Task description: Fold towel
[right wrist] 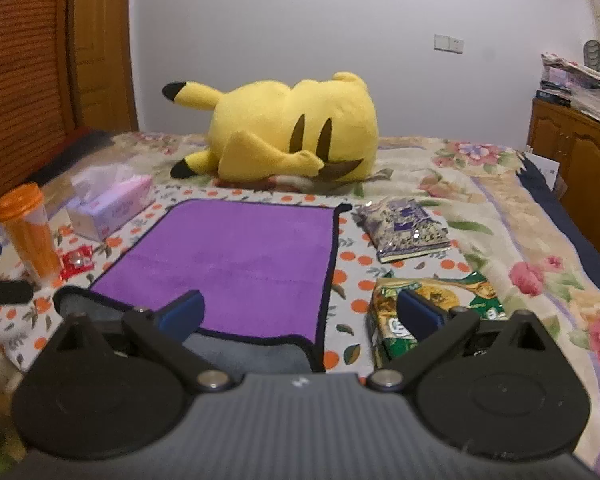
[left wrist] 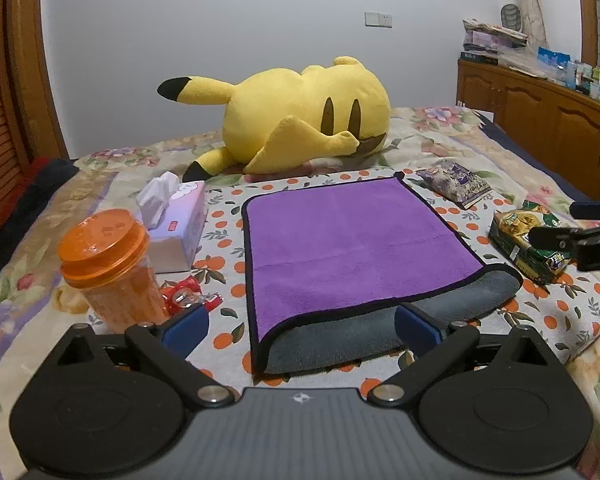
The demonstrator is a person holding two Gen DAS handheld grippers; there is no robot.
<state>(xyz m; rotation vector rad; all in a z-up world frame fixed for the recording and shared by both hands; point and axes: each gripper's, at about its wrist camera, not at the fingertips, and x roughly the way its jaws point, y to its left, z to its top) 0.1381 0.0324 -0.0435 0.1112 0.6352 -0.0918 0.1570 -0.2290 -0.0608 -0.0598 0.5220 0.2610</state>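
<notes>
A purple towel (left wrist: 352,240) with black trim and a grey underside lies on an orange-print cloth (left wrist: 452,216) on the bed. It is folded over, and the grey layer (left wrist: 480,292) sticks out along its near edge. My left gripper (left wrist: 300,326) is open and empty, hovering just before the towel's near left corner. My right gripper (right wrist: 300,316) is open and empty over the towel's near right corner (right wrist: 308,344). The towel also shows in the right wrist view (right wrist: 236,260). The right gripper shows at the right edge of the left wrist view (left wrist: 580,236).
An orange lidded cup (left wrist: 108,264), a tissue box (left wrist: 176,224) and a red wrapper (left wrist: 184,296) stand left of the towel. A purple packet (left wrist: 456,184) and a green snack bag (left wrist: 528,240) lie to its right. A yellow plush (left wrist: 300,116) lies behind. A wooden cabinet (left wrist: 540,120) stands at the right.
</notes>
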